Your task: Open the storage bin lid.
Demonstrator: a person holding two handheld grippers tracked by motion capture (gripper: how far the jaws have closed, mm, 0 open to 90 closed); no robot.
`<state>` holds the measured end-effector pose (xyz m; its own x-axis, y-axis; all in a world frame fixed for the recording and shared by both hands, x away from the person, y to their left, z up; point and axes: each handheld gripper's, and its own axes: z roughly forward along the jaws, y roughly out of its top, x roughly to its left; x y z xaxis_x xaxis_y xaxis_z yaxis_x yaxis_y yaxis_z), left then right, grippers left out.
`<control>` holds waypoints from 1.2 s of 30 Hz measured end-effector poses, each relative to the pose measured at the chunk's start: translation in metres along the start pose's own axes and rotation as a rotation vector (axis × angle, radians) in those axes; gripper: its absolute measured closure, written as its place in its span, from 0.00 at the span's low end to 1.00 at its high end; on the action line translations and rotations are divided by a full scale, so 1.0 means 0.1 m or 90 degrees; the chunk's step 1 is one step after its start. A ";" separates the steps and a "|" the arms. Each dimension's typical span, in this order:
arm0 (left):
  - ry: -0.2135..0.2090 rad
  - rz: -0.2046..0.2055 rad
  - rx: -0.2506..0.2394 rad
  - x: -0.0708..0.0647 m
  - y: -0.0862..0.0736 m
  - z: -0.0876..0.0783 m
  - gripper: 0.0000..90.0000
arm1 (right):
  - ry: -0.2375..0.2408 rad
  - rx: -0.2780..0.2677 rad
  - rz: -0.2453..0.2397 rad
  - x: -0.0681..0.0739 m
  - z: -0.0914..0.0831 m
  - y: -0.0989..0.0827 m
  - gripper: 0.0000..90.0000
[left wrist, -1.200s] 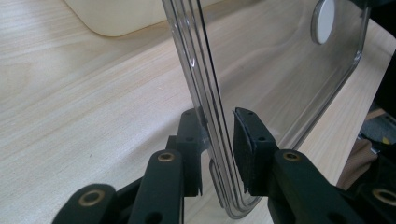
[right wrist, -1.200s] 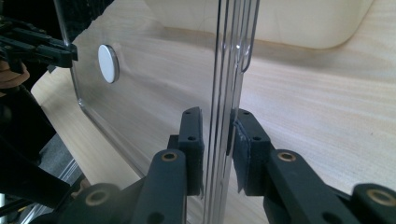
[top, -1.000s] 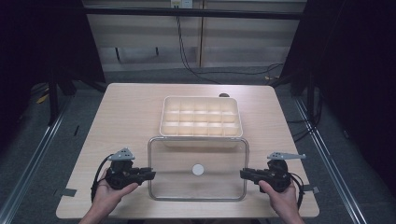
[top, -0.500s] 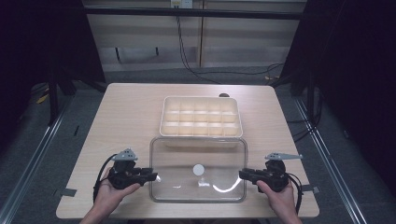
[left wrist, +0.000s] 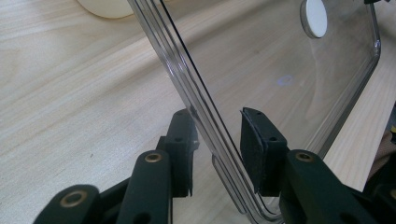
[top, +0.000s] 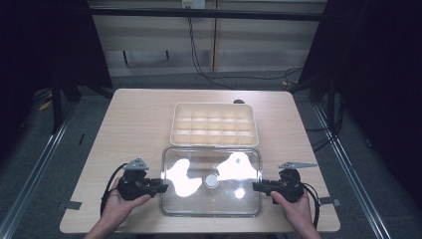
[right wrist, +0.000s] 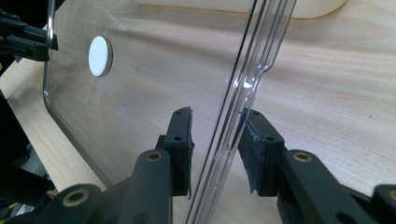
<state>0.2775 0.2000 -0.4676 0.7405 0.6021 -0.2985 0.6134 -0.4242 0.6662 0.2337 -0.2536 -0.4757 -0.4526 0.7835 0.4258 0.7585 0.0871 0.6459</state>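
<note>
A clear plastic lid (top: 199, 205) with a white round disc (top: 211, 180) at its middle lies flat on the table, just in front of a cream compartment tray (top: 214, 124). My left gripper (top: 161, 186) is at the lid's left edge and my right gripper (top: 256, 186) at its right edge. In the left gripper view the lid's rim (left wrist: 187, 84) runs between the jaws of the left gripper (left wrist: 217, 144), with a gap at one pad. The right gripper (right wrist: 215, 140) stands the same way around the rim (right wrist: 261, 46). Both pairs of jaws have just been opening.
The wooden table (top: 134, 124) has bare room to the left and right of the tray. Dark frame posts and floor rails flank the table. Cables hang behind its far edge. The person's hands rest near the front edge.
Both pairs of jaws have parted from the lid's edges. Bright glare patches have appeared on the lid. The hands have stayed where they were.
</note>
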 end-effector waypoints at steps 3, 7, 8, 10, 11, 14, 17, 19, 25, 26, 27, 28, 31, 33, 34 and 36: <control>-0.006 -0.008 0.001 0.02 0.01 0.03 0.73 | 0.000 0.000 0.005 -0.02 0.02 -0.01 0.71; -0.010 -0.013 0.014 0.05 0.02 0.10 0.72 | -0.006 0.004 0.012 -0.07 0.06 -0.01 0.68; -0.006 -0.016 0.012 0.05 0.02 0.12 0.71 | -0.011 0.007 0.014 -0.07 0.07 -0.01 0.67; 0.000 -0.010 0.013 0.04 0.02 0.13 0.71 | -0.024 0.011 0.010 -0.08 0.09 0.00 0.65; 0.001 -0.012 0.012 0.04 0.02 0.14 0.71 | -0.028 0.011 0.010 -0.08 0.09 -0.01 0.64; -0.003 -0.015 0.016 0.05 -0.01 0.14 0.70 | -0.030 0.014 0.013 -0.08 0.10 -0.01 0.64; -0.007 -0.016 0.016 0.06 -0.02 0.16 0.69 | -0.036 0.022 0.011 -0.07 0.13 -0.02 0.61; -0.007 -0.017 0.020 0.07 -0.02 0.17 0.69 | -0.037 0.028 0.009 -0.07 0.14 -0.03 0.60; -0.010 -0.020 0.018 0.07 -0.02 0.19 0.69 | -0.042 0.034 0.011 -0.06 0.18 -0.04 0.53; -0.014 -0.019 0.025 0.07 -0.02 0.19 0.68 | -0.044 0.035 0.009 -0.07 0.19 -0.04 0.52; -0.012 -0.021 0.025 0.07 -0.02 0.20 0.68 | -0.048 0.038 0.013 -0.06 0.20 -0.05 0.51; -0.013 -0.023 0.026 0.07 -0.02 0.20 0.68 | -0.049 0.038 0.013 -0.06 0.20 -0.05 0.50; -0.010 -0.023 0.031 0.07 -0.02 0.22 0.66 | -0.049 0.039 0.012 -0.05 0.21 -0.05 0.48; -0.009 -0.022 0.046 0.07 -0.02 0.23 0.64 | -0.051 0.036 0.018 -0.06 0.20 -0.06 0.47; -0.010 -0.027 0.046 0.07 -0.02 0.25 0.63 | -0.054 0.036 0.019 -0.07 0.20 -0.06 0.47; -0.012 -0.029 0.052 0.08 -0.03 0.26 0.61 | -0.056 0.031 0.030 -0.09 0.19 -0.06 0.50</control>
<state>0.2889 0.1882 -0.4894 0.7159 0.6098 -0.3399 0.6662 -0.4509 0.5941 0.2421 -0.2495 -0.4951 -0.3750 0.8379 0.3965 0.8010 0.0775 0.5937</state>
